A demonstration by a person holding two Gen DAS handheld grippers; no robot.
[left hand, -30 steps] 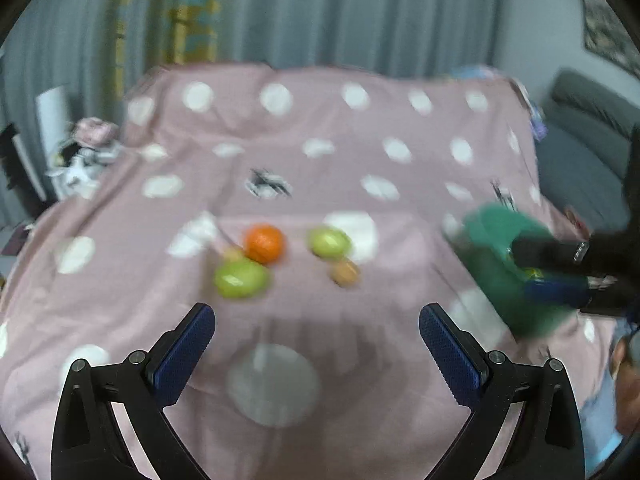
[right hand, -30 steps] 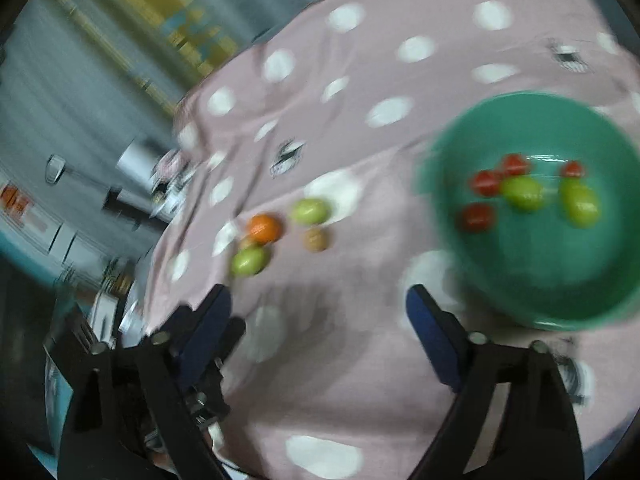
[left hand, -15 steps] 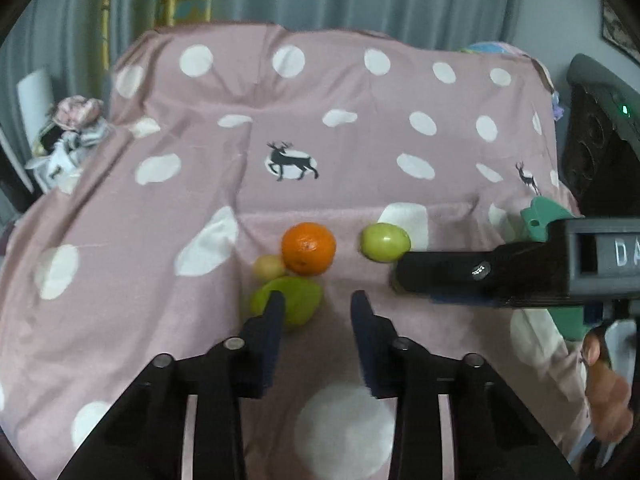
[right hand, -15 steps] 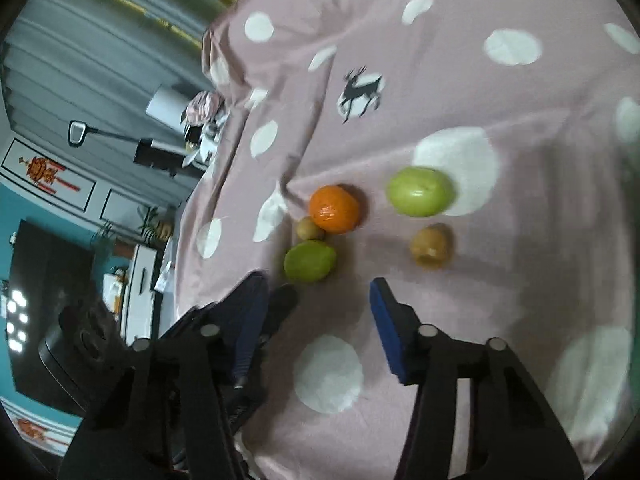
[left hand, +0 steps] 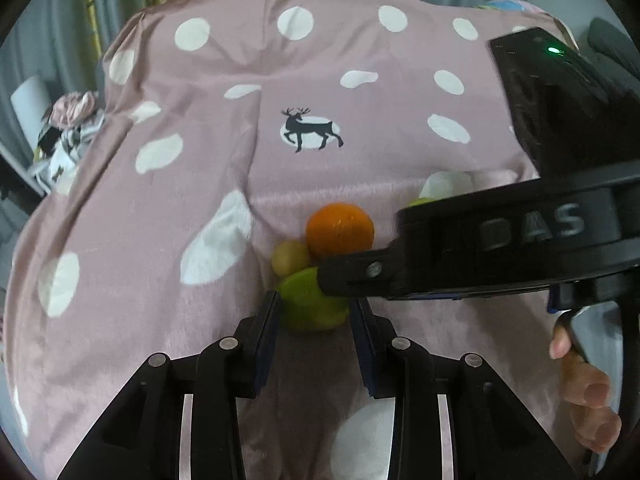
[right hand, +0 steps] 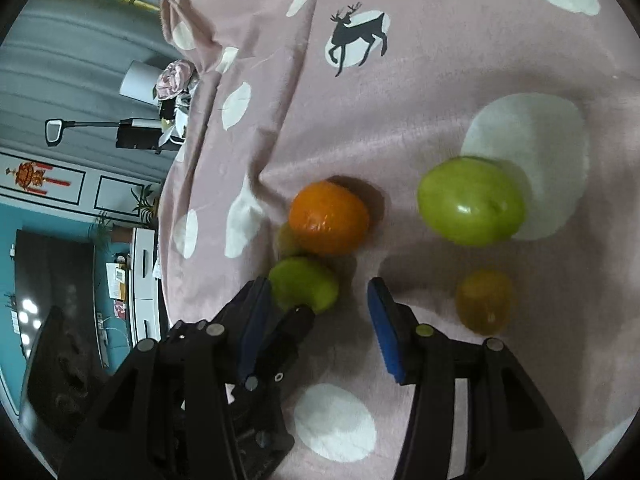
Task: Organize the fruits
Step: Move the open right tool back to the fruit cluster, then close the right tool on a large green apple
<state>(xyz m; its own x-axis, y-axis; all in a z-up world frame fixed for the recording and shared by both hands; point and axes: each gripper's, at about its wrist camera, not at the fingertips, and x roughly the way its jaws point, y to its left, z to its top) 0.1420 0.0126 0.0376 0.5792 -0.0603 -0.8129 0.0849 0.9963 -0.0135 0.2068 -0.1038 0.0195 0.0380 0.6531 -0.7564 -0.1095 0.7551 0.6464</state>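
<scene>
Two padded fingers of your left gripper [left hand: 314, 312] sit narrowly parted on either side of the small green fruit [left hand: 310, 306], pads at or just off its skin, so I cannot tell whether they grip it. Your right gripper [right hand: 320, 316] is spread wider and holds nothing, with that green fruit [right hand: 303, 283] at its left pad. It lies on the cloth [left hand: 160, 208] just below the orange [left hand: 340, 230], long axis running left-right; the right gripper's body [left hand: 520, 236] reads "DAS".
</scene>
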